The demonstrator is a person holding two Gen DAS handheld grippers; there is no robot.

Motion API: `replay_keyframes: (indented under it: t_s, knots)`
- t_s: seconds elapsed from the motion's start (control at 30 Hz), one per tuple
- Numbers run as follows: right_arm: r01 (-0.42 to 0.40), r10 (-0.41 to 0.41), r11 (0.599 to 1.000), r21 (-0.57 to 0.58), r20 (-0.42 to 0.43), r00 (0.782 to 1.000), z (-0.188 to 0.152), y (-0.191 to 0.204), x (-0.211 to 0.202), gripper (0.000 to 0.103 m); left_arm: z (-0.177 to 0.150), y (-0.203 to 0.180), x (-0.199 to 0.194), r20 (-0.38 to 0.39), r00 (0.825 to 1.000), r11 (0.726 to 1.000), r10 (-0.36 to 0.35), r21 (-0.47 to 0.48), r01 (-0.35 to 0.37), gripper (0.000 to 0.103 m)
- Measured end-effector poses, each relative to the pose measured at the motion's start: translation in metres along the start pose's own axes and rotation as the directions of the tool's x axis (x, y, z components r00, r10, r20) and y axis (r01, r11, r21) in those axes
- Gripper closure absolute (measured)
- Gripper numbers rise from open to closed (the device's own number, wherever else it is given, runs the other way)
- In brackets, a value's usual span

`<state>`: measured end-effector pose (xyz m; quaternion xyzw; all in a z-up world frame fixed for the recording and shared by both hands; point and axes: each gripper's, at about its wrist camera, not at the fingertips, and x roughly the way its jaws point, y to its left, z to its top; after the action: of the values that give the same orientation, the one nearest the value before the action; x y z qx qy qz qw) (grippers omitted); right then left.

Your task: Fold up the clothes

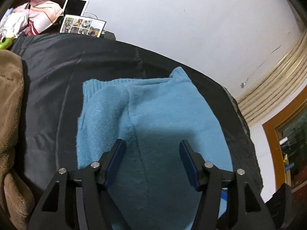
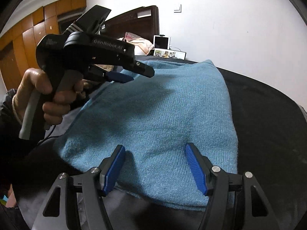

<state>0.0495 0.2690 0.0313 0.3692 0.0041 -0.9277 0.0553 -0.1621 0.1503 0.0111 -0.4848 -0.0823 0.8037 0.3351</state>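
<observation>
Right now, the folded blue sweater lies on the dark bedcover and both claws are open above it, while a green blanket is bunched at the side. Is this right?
Only the colour is wrong: the blanket is brown, as the left wrist view shows. The blue sweater does lie on the dark bedcover, with the left claw and right claw open above it.

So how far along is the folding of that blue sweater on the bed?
The blue sweater already lies folded into a compact bundle on the dark bedcover, ribbed hem on top. Neither tool holds anything: the left gripper and right gripper both stand open over it. A final fold or smoothing may remain, though I can't tell. A brown garment lies unfolded beside it.
</observation>
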Motion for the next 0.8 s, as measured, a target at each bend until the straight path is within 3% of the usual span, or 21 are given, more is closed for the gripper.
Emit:
replay_keyframes:
  t_s: [0.47,0.63,0.7,0.77,0.8]
  knots:
    - [-0.019,0.019,1.000,-0.019,-0.005,1.000,0.002,0.004,0.004,0.027,-0.004,-0.003,0.005,0.034,0.998,0.998,0.049,0.045,-0.050,0.047]
    - [-0.016,0.015,1.000,-0.019,-0.004,1.000,0.002,0.005,0.005,0.026,-0.014,-0.019,-0.007,0.052,0.989,0.988,0.139,0.065,-0.143,0.046]
    - [-0.014,0.014,1.000,-0.019,-0.003,1.000,0.002,0.005,0.005,0.026,-0.025,-0.030,-0.014,0.076,0.978,0.973,0.196,0.107,-0.203,0.041]
    - [-0.010,0.010,1.000,-0.023,-0.002,1.000,0.002,0.006,0.006,0.024,-0.038,-0.038,-0.022,0.096,0.968,0.961,0.232,0.133,-0.243,0.023]
    - [-0.009,0.009,1.000,-0.025,0.001,1.000,0.002,0.007,0.005,0.024,-0.044,-0.041,-0.027,0.105,0.964,0.957,0.243,0.136,-0.256,0.022]
